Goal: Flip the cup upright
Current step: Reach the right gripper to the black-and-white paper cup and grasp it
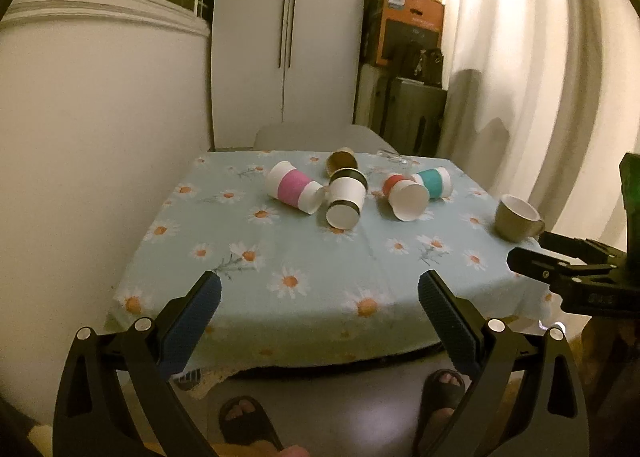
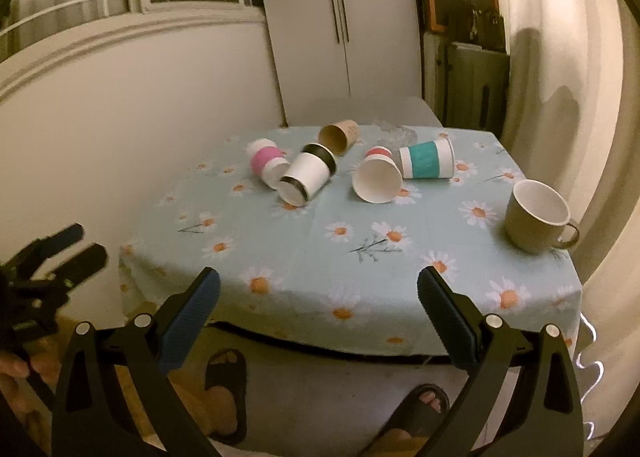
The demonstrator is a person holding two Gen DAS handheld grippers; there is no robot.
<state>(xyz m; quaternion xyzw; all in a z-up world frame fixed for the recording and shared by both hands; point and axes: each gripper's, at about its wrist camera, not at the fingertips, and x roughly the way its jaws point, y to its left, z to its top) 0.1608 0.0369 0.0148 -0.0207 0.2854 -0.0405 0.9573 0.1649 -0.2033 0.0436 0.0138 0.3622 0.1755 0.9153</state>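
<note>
On tablecloth [image 2: 520, 269]: five paper cups [image 2: 378, 179] toppled, mug [image 2: 534, 217] upright.

**Five paper cups down, one mug standing**

The right gripper [image 2: 319, 287] hangs spread wide at the near edge of the daisy tablecloth [image 2: 320, 241]. Far back lie the pink-banded cup [image 2: 265, 161], black-rimmed cup [image 2: 308, 175], brown cup [image 2: 339, 135], red-banded cup [image 2: 378, 179] and teal-banded cup [image 2: 427, 159]. The mug [image 2: 536, 215] stands upright at right.
</note>
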